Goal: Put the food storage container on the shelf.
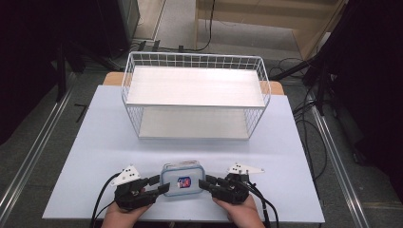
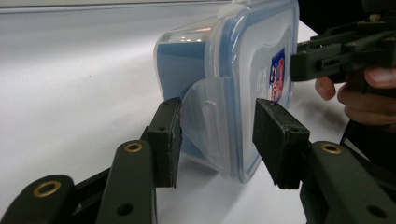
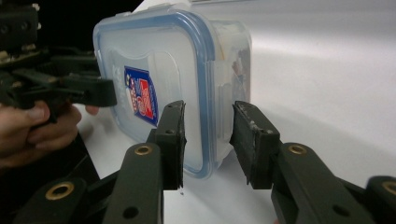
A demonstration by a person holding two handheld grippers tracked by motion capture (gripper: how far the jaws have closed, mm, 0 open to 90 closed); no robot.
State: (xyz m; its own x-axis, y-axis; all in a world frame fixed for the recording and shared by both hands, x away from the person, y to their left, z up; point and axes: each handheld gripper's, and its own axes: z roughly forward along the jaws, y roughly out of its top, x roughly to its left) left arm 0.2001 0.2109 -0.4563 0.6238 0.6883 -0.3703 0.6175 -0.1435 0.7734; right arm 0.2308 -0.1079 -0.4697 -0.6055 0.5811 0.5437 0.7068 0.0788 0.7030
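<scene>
A clear lidded food box (image 1: 183,180) with a blue seal and a red-and-blue sticker sits near the table's front edge. My left gripper (image 1: 161,184) is at its left end and my right gripper (image 1: 205,183) at its right end. In the left gripper view the open jaws of the left gripper (image 2: 219,135) straddle the box's (image 2: 224,70) side latch flap, one pad close against the flap. In the right gripper view the right gripper (image 3: 208,137) stands open around the lid's rim on the box (image 3: 163,70). The box rests on the table.
A white wire rack (image 1: 195,95) with two white shelves stands at the back middle of the white table (image 1: 95,156). Cables trail on the floor to the right. Hands hold both grippers at the front edge.
</scene>
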